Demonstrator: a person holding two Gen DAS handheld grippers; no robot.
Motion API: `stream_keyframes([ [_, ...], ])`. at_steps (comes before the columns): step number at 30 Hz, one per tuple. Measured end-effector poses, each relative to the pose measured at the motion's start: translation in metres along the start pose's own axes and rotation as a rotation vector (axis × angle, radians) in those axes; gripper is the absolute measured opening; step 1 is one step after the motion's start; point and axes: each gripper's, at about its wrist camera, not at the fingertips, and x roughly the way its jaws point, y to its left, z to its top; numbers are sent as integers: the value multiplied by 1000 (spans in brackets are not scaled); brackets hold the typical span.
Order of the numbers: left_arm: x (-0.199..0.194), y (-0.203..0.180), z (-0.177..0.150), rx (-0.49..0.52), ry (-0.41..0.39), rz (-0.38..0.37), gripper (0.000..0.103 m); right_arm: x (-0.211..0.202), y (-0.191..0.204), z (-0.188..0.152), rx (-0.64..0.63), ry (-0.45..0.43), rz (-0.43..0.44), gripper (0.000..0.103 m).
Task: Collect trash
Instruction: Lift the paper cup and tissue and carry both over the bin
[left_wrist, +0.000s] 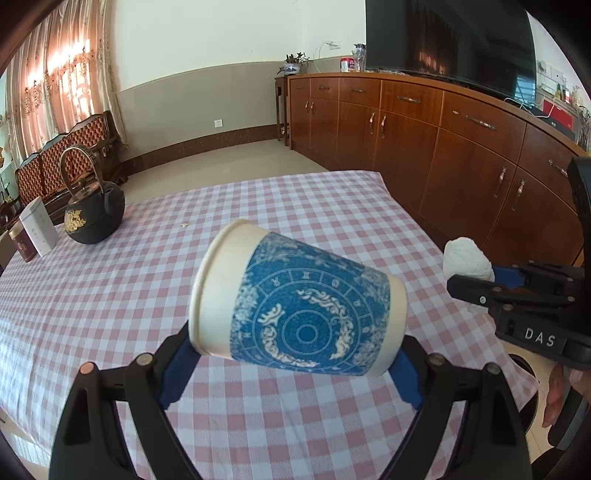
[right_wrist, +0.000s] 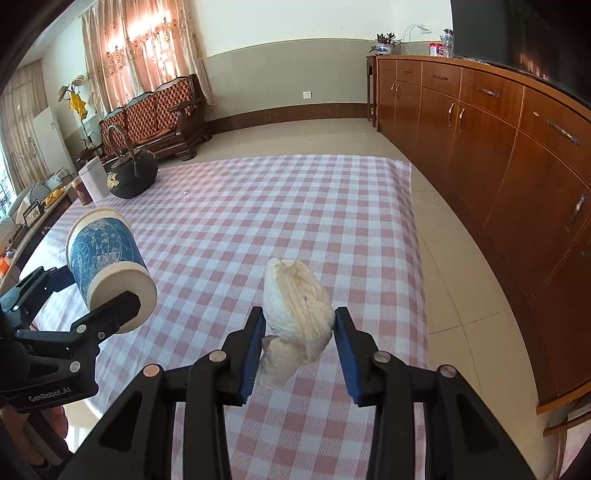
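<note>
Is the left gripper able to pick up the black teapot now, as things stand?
Probably not. The left gripper is already shut on the paper cup, so its jaws are full. The black teapot stands far off at the table's back corner, though the checked cloth between lies bare.

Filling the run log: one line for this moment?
left gripper: shut on paper cup, sideways, lifted | right gripper: shut on crumpled tissue, lifted | checked tablecloth: teapot, tins remain

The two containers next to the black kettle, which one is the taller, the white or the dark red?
The white box, standing right beside the kettle, is the taller. The dark red tin on its far side from the kettle is shorter and round-topped.
</note>
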Motion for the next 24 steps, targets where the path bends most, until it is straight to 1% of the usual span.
stream_keyframes([
  [4,-23,-7,-8,0,-12,-11,89,-31,-3,-17,13,-18,-6,40],
  [6,-34,-12,-12,-3,-17,-29,89,-47,-5,-24,17,-28,-14,40],
  [11,-55,-35,-24,40,-30,-72,89,-88,-19,-49,37,-49,-45,40],
  [15,-68,-63,-32,74,-40,-136,89,-121,-38,-76,67,-63,-92,40],
  [17,-72,-79,-35,97,-42,-171,89,-135,-52,-92,82,-61,-130,40],
  [24,-72,-147,-46,187,-24,-296,89,-180,-111,-146,189,-46,-243,40],
])
